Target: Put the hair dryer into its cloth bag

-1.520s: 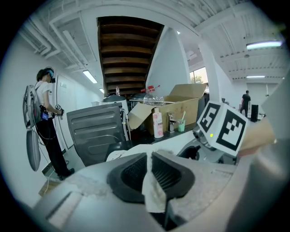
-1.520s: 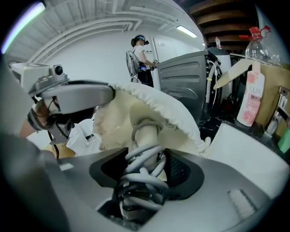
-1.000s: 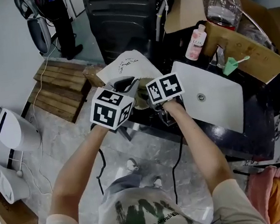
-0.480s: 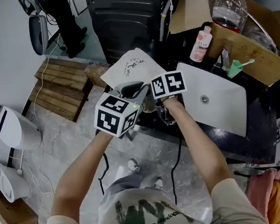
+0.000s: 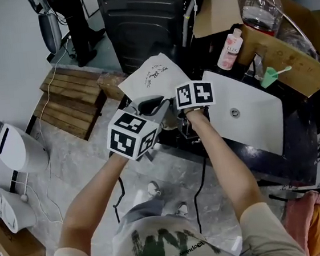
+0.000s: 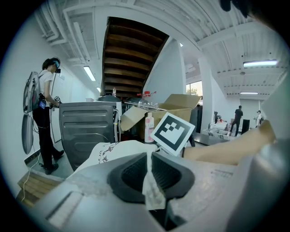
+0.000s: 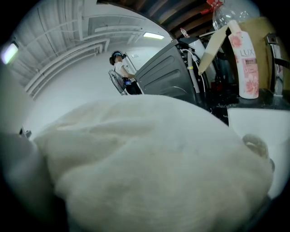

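Note:
The white printed cloth bag (image 5: 152, 73) lies over the edge of the black table, its mouth towards me. My left gripper (image 5: 150, 104) is shut on the bag's edge: a thin strip of cloth (image 6: 152, 190) stands pinched between its black pads (image 6: 131, 174). My right gripper (image 5: 174, 115) reaches into the bag from the right beside it. Bulging cream cloth (image 7: 149, 158) fills the right gripper view and hides its jaws and the hair dryer. A black cord (image 5: 200, 189) hangs from under the right hand to the floor.
A white flat panel (image 5: 250, 114) lies on the black table (image 5: 300, 149) just right of the bag. Behind stand a pink bottle (image 5: 227, 49), a cardboard box (image 5: 289, 52) and a dark ribbed case (image 5: 142, 23). A wooden pallet (image 5: 68, 103) and white appliances (image 5: 16, 149) sit on the floor at left.
My right gripper has shifted a little to the right and rolled, its marker cube now lying flatter. The left gripper has kept its pinch on the bag's edge and barely moved.

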{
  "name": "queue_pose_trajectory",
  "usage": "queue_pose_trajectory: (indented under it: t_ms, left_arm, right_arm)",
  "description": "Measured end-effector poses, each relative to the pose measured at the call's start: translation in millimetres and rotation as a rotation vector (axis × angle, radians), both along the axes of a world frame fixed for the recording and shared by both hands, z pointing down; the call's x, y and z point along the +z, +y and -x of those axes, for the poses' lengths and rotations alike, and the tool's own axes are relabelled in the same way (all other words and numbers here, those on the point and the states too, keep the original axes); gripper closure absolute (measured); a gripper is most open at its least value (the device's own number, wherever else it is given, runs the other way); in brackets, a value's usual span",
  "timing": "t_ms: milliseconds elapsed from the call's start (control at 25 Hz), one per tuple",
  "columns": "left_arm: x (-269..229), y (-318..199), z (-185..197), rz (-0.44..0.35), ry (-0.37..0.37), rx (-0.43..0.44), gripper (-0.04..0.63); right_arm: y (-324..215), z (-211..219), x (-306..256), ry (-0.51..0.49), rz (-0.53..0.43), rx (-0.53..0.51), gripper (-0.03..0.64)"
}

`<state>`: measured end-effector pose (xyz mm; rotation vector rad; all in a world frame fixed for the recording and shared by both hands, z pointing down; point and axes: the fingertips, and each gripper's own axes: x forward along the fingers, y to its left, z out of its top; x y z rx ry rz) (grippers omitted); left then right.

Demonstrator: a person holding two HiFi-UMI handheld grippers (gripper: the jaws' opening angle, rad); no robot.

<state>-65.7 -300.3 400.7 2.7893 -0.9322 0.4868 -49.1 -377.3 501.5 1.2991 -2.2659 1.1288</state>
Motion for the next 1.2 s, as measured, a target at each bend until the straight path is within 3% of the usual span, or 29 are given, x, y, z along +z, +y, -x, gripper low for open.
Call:
queue_pose_trajectory:
  t_ms: [400, 720, 1200]
  left_arm:
    - [5, -2, 8, 0.005, 0.004, -0.022, 0.558]
    - [6, -4, 10, 0.011, 0.011, -0.042, 0.558]
    - [9, -5, 8, 0.029, 0.030, -0.077, 0.558]
  right_arm:
    - [0, -2, 9, 0.086, -0.033, -0.022, 0.360]
    - [2, 1, 3, 0.029, -0.056, -0.006, 0.347]
    - [17, -14, -14, 0.029, -0.132, -0.012, 0.348]
